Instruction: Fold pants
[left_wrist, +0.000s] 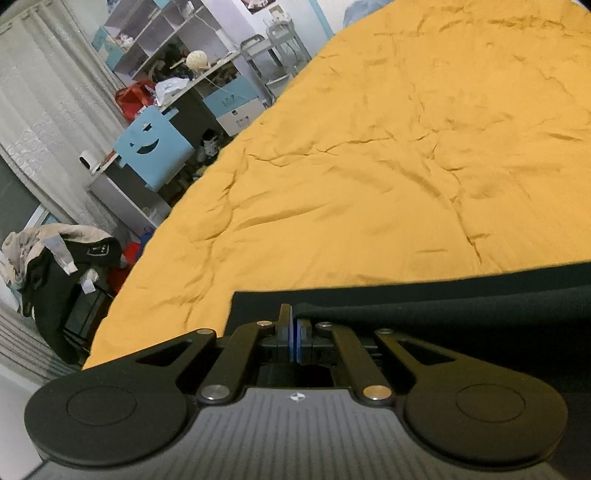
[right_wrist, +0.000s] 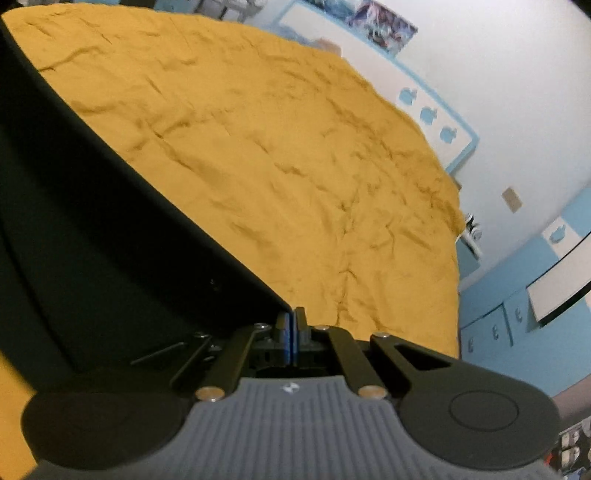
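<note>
The black pants (left_wrist: 443, 314) hang stretched between my two grippers above a mustard-yellow bed cover (left_wrist: 369, 166). In the left wrist view my left gripper (left_wrist: 294, 321) is shut on the pants' top edge near their left corner, and the cloth runs off to the right. In the right wrist view my right gripper (right_wrist: 293, 321) is shut on the right corner of the pants (right_wrist: 110, 240), which spread away to the left and downward. The lower part of the pants is out of sight.
The bed cover (right_wrist: 295, 166) fills the area ahead. Left of the bed stand a cluttered desk with shelves (left_wrist: 177, 74), a blue chair (left_wrist: 151, 147) and a clothes pile (left_wrist: 55, 258). A white and blue wall (right_wrist: 517, 147) borders the bed's right side.
</note>
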